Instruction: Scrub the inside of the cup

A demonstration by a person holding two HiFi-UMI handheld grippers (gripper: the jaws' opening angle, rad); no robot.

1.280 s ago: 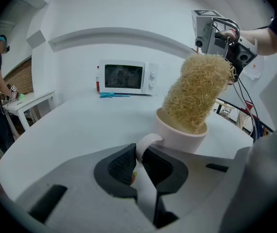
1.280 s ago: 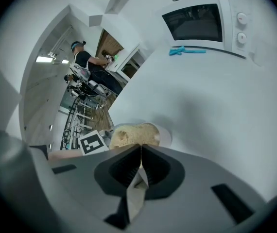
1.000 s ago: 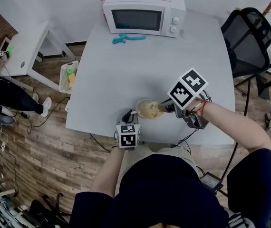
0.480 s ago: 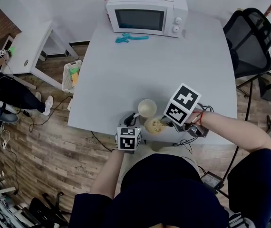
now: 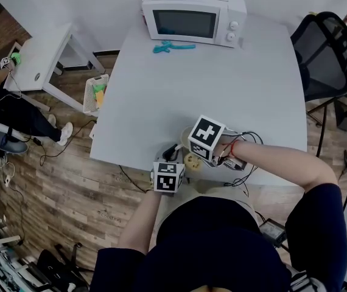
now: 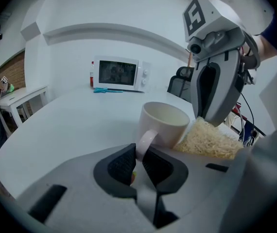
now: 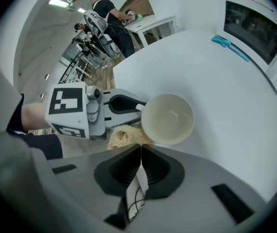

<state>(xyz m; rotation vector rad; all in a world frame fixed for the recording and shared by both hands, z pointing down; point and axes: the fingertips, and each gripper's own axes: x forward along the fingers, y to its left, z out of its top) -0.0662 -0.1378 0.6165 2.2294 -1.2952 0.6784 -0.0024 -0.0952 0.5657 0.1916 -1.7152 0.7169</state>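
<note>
A cream cup [image 6: 164,124] stands upright near the table's front edge, its inside [image 7: 168,118] bare. My left gripper [image 6: 139,156] is shut on the cup's handle [image 6: 146,143]. A straw-coloured scrubber [image 6: 209,140] lies on the table against the cup's near side, outside it. My right gripper [image 7: 139,149] points steeply down and is shut on the scrubber [image 7: 123,136]. In the head view the right gripper's marker cube [image 5: 206,137] hides most of the cup [image 5: 184,136], and the scrubber [image 5: 191,160] shows just below it.
The white table [image 5: 222,84] carries a microwave [image 5: 193,20] and a teal tool [image 5: 172,47] at its far end. A black chair [image 5: 329,47] stands to the right. A small white table [image 5: 39,59], a basket [image 5: 95,95] and a person are on the left.
The right gripper has lifted the scrubber out of the cup and brought it down toward the front edge, beside the cup. The left gripper and cup have stayed put.
</note>
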